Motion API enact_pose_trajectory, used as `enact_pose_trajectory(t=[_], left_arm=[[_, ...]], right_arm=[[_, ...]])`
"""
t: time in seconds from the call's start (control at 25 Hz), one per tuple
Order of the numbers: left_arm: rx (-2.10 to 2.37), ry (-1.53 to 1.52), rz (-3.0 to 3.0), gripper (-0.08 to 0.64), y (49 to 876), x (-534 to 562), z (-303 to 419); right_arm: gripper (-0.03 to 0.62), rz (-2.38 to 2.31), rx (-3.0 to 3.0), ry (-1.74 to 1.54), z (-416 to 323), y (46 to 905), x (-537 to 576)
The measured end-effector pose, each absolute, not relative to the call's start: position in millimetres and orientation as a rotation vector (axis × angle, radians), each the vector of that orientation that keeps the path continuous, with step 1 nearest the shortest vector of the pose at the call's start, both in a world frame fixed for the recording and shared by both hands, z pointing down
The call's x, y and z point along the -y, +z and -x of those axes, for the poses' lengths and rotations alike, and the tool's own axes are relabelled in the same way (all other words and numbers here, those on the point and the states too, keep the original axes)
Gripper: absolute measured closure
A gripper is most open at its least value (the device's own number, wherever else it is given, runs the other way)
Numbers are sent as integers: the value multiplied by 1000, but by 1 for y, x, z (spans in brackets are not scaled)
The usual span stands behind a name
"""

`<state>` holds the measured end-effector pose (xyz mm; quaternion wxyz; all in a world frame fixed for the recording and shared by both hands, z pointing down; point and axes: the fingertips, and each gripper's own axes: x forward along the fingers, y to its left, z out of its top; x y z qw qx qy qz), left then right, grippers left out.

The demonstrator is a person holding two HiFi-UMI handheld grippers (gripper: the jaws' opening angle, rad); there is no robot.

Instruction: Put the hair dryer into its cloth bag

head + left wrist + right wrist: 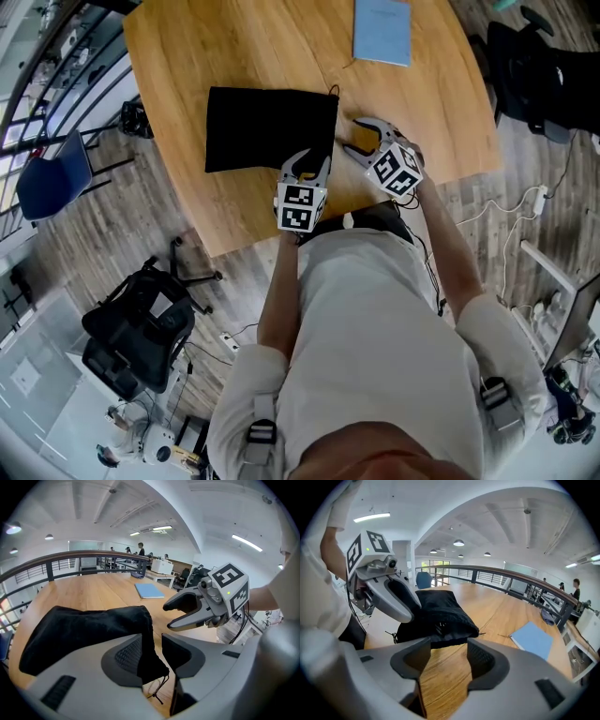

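**Bag corner loose between the left fingers, right fingers wide and empty**

On the left gripper [312,164] the fingers [124,656] stood partly apart. The near mouth corner of the cloth bag [267,127] hung between them. Cloth lay against one pad and a gap showed at the other, so nothing was clamped. A thin drawstring [158,693] dangled from that corner.

The right gripper [361,136] held its fingers wide over bare wood, just off the bag's mouth edge at 3 o'clock.

The bag was soft, matte black and rectangular. It lay at 11 o'clock from the left gripper, its long axis running 9 to 3 o'clock across the smooth wooden counter [234,47]. No hair dryer showed outside, and the bulging cloth suggested it already sat inside. A flat blue booklet [382,31] lay well apart at 1 o'clock.
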<state>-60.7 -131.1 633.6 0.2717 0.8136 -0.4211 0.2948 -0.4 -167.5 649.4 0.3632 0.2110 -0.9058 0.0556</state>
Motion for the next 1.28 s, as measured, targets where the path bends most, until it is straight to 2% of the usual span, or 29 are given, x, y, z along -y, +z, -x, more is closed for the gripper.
enact_pose_trajectory(t=[0.52,0.8,1.0,1.28], left_arm=[[1175,644,-2327,419,576,138,57],[1237,578,-2404,497,539,149,62],[1289,538,-2444,526,512,157,68],[1315,505,-2492,540,481,159,75]], right_arm=[[421,-702,2440,79,-3,574,164],[496,-781,2496,18,-5,527,170],[546,-845,2528,-20,-8,492,175],[571,-908,2548,3,-13,466,168]])
